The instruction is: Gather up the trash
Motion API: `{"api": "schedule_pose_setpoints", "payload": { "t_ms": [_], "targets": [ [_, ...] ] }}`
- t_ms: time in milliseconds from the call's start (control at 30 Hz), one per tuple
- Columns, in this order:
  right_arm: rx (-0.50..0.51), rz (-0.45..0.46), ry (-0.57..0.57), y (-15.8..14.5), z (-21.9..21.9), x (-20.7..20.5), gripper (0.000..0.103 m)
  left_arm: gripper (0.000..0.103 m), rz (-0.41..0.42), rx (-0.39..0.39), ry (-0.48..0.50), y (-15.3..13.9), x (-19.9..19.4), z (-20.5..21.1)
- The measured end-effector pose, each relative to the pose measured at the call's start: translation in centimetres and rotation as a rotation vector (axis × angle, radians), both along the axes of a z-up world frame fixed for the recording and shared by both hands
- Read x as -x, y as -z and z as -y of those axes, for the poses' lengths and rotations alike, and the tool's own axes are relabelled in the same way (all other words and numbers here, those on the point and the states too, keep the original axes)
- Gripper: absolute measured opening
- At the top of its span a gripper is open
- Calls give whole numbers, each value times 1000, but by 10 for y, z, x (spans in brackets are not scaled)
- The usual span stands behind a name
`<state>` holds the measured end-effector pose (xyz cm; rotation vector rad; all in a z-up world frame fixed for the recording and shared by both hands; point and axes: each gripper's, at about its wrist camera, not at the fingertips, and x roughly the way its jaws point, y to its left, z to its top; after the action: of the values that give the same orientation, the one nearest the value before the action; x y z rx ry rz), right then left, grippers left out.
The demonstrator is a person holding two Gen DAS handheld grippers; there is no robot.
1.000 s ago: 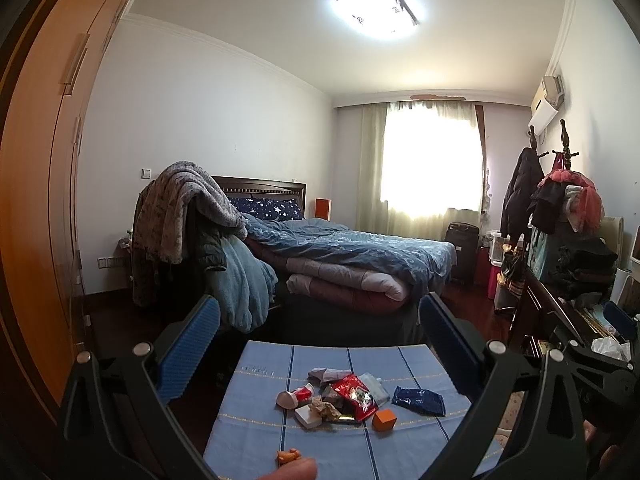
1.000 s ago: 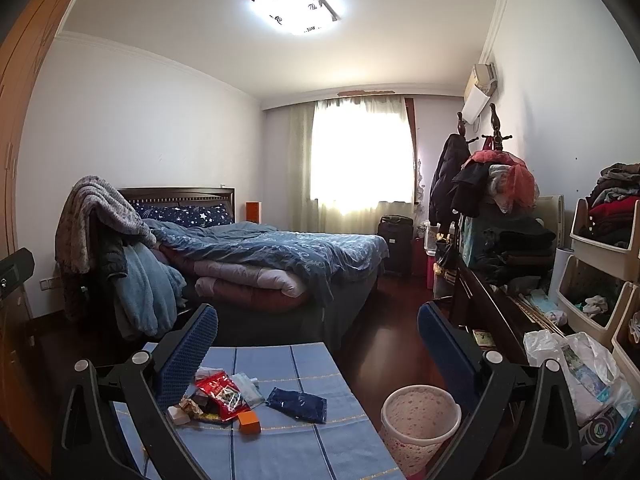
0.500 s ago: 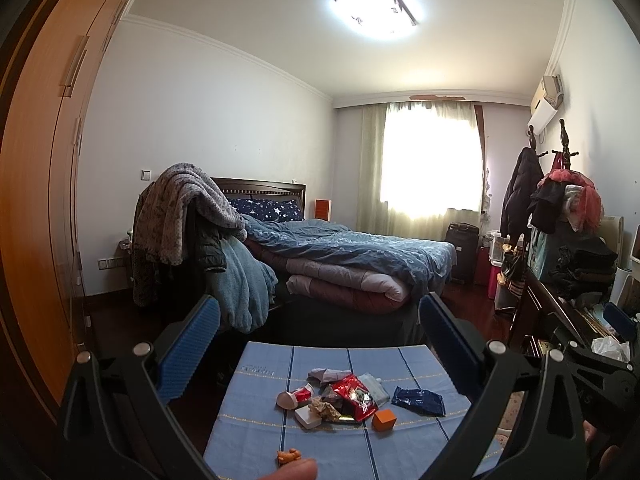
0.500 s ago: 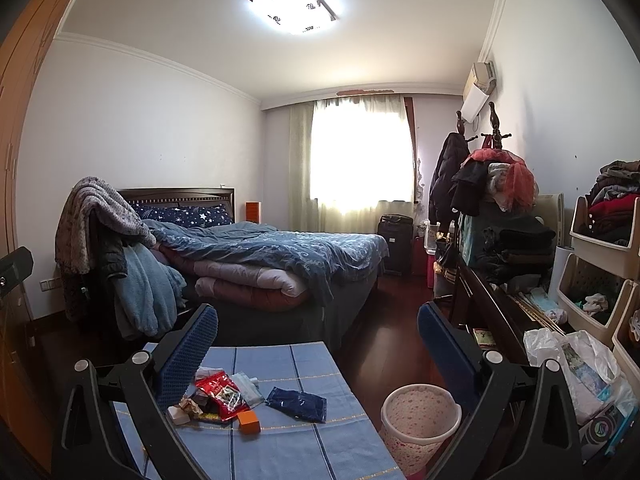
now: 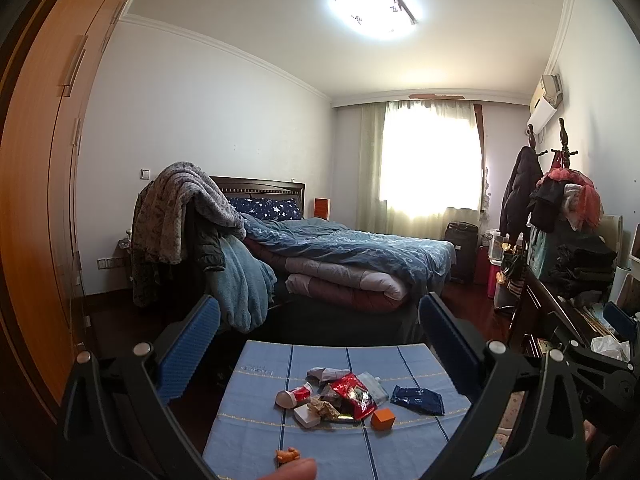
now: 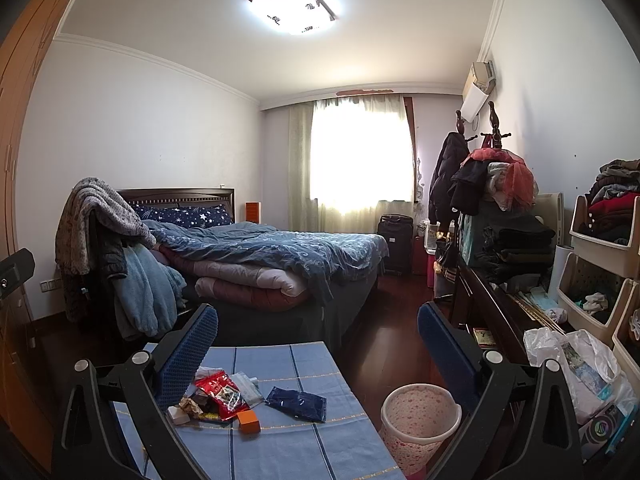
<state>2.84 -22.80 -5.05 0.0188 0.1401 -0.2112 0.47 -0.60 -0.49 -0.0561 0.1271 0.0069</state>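
A pile of trash lies on the blue-cloth table (image 5: 264, 436): a red snack wrapper (image 5: 354, 394), a dark blue packet (image 5: 418, 399), a small orange box (image 5: 383, 419), a tipped red-and-white cup (image 5: 294, 395), a white box (image 5: 307, 416) and a small orange scrap (image 5: 287, 455) near the front. The right wrist view shows the red wrapper (image 6: 220, 396), the blue packet (image 6: 297, 403) and the orange box (image 6: 249, 421). A pink speckled waste bin (image 6: 418, 416) stands on the floor to the table's right. My left gripper (image 5: 318, 344) and right gripper (image 6: 318, 344) hang open above the table, holding nothing.
Behind the table is a bed (image 5: 352, 252) heaped with blue bedding, and a chair piled with blankets (image 5: 188, 216). A wooden wardrobe (image 5: 36, 184) fills the left. A cluttered dark desk (image 6: 492, 312), a plastic bag (image 6: 576, 364) and storage bins (image 6: 600, 240) line the right wall.
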Motion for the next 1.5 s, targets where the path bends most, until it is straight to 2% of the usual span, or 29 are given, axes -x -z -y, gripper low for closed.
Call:
{"api": "schedule_pose_setpoints", "payload": {
  "t_ms": [1100,1300,1500],
  "targets": [
    [-2,-3,0,1,0,-1,100,100,-4,4,0,3,-2,1],
    [0,-37,-2,12,-3,-12,100,100,-45,8,-7,15,-14,-1],
    [0,-116,-43,37,-7,-45,100,100,-162,15,-8,51,-55,-12]
  ]
}}
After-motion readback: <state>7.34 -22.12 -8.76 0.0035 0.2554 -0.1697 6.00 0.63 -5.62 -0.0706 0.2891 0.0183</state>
